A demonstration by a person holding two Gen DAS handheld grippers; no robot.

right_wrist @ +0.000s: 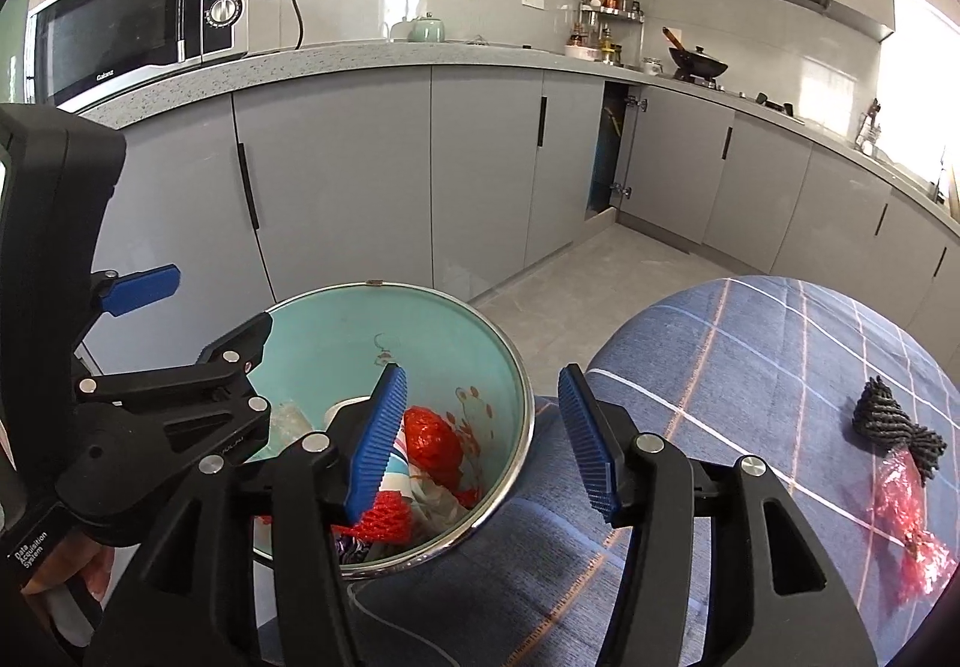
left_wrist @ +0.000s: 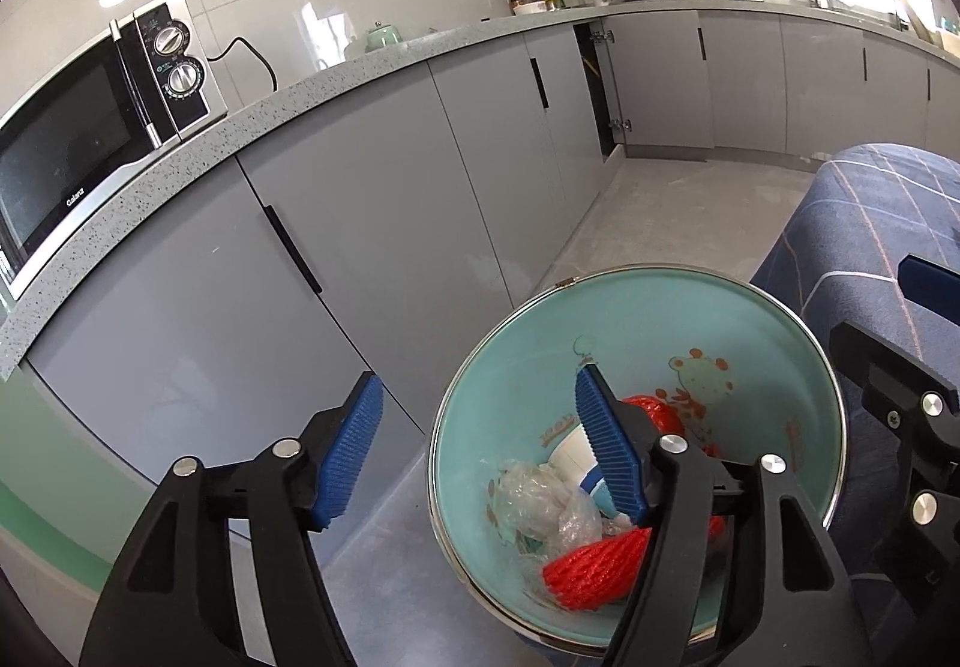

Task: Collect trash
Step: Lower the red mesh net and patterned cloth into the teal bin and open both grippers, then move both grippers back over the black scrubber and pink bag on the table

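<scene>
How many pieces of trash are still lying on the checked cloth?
2: a black foam net and a red wrapper, touching, at the cloth's right side. More may be hidden.

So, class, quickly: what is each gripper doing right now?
Left gripper: open, holding nothing, over the bin.
Right gripper: open, holding nothing.

Both grippers: black plastic linkage arms, silver round pivot pins, blue ribbed pads on the fingers (left_wrist: pixel 606 451). Left gripper (right_wrist: pixel 180 307) has a black handle body with white "Data Acquisition System" print, plus embossed lettering on one arm.
</scene>
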